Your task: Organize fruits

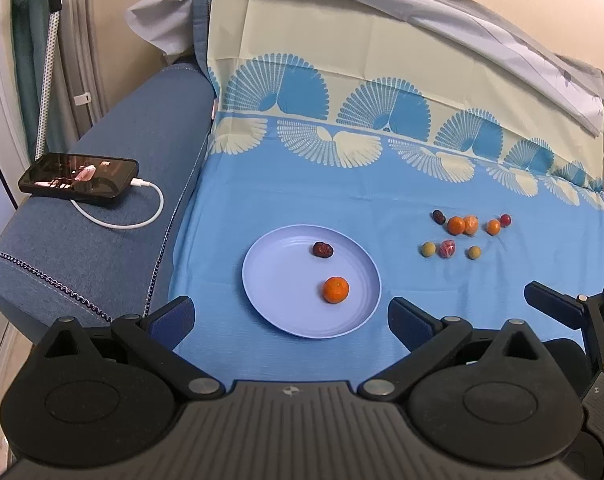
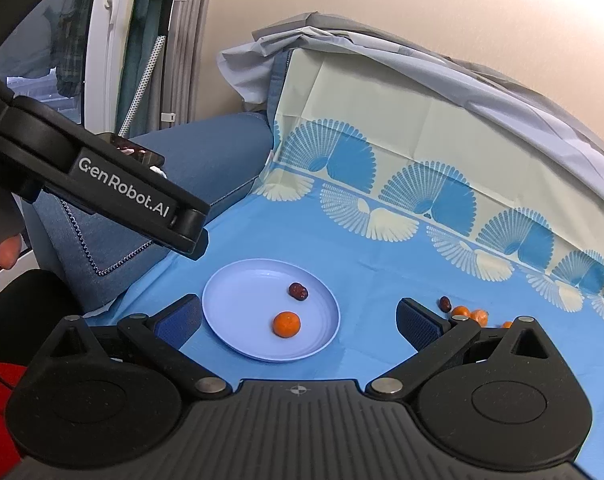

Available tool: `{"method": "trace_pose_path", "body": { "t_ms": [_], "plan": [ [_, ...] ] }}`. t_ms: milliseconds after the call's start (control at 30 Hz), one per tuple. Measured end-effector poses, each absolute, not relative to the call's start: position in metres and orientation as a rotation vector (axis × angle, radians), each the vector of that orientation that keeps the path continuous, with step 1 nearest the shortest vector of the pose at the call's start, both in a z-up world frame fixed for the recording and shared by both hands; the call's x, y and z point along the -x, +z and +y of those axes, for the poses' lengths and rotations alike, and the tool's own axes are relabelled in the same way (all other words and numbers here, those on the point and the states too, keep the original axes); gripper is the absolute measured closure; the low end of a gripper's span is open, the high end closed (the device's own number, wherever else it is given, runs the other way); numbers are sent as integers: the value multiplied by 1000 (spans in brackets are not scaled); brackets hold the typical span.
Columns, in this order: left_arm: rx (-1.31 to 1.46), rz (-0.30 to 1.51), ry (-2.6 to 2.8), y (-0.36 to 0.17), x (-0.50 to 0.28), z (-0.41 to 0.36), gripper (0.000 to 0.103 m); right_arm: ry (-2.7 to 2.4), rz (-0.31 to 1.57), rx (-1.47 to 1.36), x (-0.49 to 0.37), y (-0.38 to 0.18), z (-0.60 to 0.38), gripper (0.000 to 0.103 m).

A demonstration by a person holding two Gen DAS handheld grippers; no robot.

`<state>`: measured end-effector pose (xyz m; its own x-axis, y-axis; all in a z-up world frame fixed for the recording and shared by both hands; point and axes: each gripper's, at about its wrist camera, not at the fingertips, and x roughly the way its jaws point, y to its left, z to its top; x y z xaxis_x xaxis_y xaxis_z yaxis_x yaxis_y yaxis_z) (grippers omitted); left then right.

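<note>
A pale lilac plate (image 1: 270, 280) (image 2: 238, 312) lies on the blue cloth and holds a mandarin (image 1: 336, 289) (image 2: 286, 323) and a dark red date (image 1: 323, 249) (image 2: 298, 291). Several small fruits lie in a loose group to the plate's right: a date (image 1: 438, 216), mandarins (image 1: 456, 225), a red berry (image 1: 505, 220), green balls (image 1: 428, 249) and a pink wrapped one (image 1: 447, 248). My left gripper (image 1: 290, 318) is open and empty, above the plate's near rim. My right gripper (image 2: 298, 320) is open and empty, above the plate; it also shows in the left wrist view (image 1: 558, 308).
A phone (image 1: 78, 179) on a white charging cable lies on the blue sofa arm (image 1: 114, 216) at the left. The cloth-covered backrest (image 1: 382, 80) rises behind. The left gripper's body (image 2: 102, 188) crosses the right wrist view at upper left.
</note>
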<state>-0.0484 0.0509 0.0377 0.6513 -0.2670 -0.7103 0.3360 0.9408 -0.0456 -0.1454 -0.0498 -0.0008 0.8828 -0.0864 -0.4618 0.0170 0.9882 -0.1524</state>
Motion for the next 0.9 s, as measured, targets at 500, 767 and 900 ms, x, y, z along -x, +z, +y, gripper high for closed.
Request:
{"method": "trace_pose_path", "body": {
  "t_ms": [500,767,900],
  "plan": [
    [-108,778,-349,41,37,44,0,-52,514,115,139,-8,-54,1],
    [-119,818,-352,30,30,36,0,-32,551,69,130,-18,-63,1],
    [-132,834,-338,28,22,30,0,-37,565,31,123,-24,-71,1]
  ]
}}
